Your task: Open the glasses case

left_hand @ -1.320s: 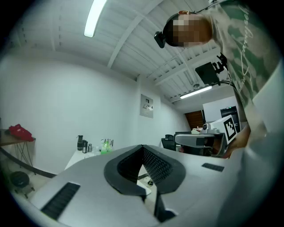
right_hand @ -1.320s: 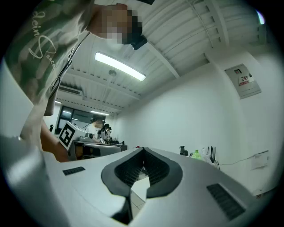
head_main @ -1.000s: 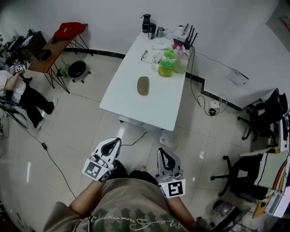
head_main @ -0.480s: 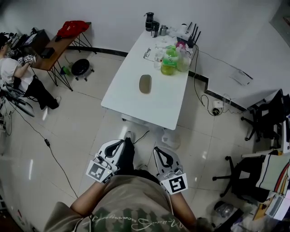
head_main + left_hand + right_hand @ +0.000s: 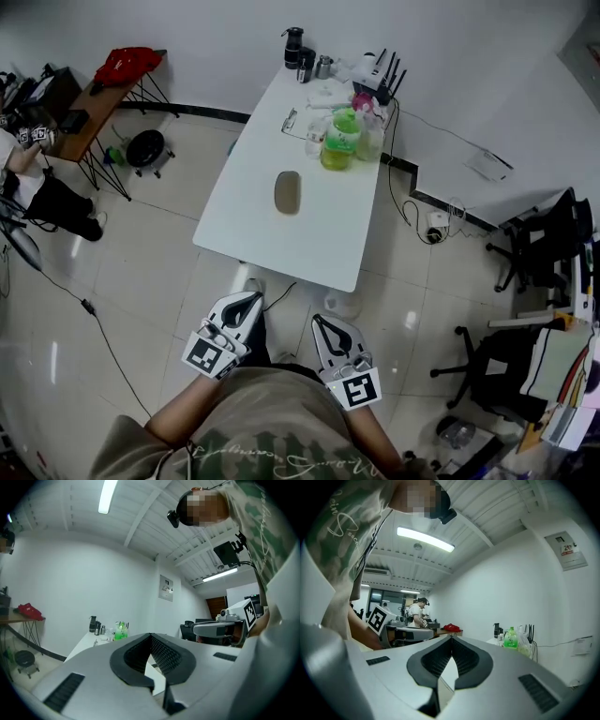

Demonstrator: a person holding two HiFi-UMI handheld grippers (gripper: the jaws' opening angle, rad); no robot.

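Left gripper (image 5: 249, 298): jaws together, empty, near the body. Glasses case (image 5: 288, 192): on white table (image 5: 319, 234), well ahead, between both grippers' lines, long axis running away from the person. Right gripper (image 5: 317, 321): jaws together, empty; neither plainly nearer

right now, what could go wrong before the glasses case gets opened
A cable lies on the floor ahead of the table; stepping in might snag it. The left tool and right tool are shut and empty, and must open before reaching the glasses case. Bottles stand close behind it; an overreach could tip them.
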